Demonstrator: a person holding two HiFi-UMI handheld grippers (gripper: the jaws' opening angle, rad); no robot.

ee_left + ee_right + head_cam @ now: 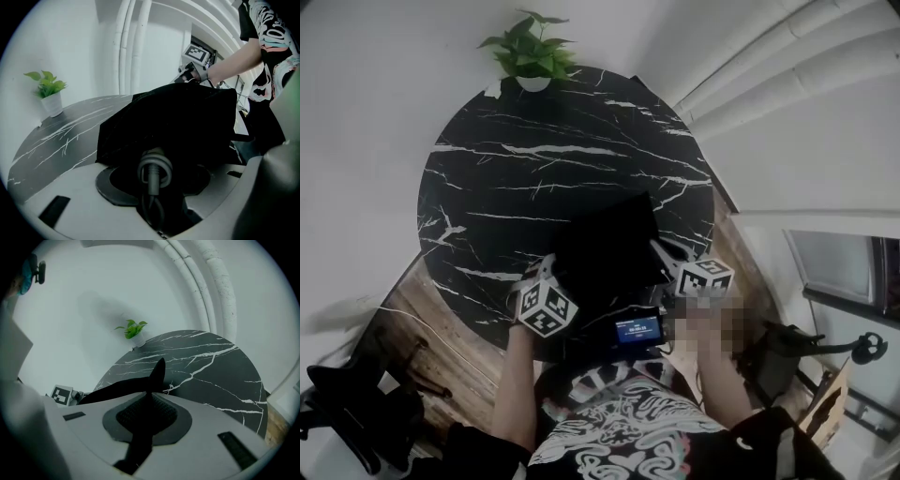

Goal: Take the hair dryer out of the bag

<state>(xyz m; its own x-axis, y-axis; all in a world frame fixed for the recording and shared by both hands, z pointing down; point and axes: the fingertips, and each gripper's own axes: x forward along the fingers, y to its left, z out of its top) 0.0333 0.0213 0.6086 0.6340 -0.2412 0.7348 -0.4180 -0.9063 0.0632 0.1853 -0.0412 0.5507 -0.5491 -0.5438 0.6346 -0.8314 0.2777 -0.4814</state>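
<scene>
At left, the left hand-held gripper (157,177): jaws wide, bearing on a dark mass with a grey cord loop (153,161) standing up between them. I take this for the tail end of the hair dryer (151,185), with the rest inside the bag (173,119). The bag lies at the 6 o'clock edge of the round table (534,159). A potted plant (530,52) stands at 12 o'clock, well apart. At right, the right hand-held gripper (147,417): jaws together, pinching a fold of bag fabric near the bag's 4 o'clock corner.

Step in hand, as I judge it: drawing the dryer out.
- The right should hold the fabric back toward 3 o'clock.
- The left should pull straight out of the mouth toward 7 o'clock.
- Go slowly, so the cord does not snag and the bag does not slide off the edge.

Hard to make out:
- The dryer body is black on black.
- Whether fabric is caught under the left pads is unclear.
- The bag's mouth does not show in the head view.
</scene>
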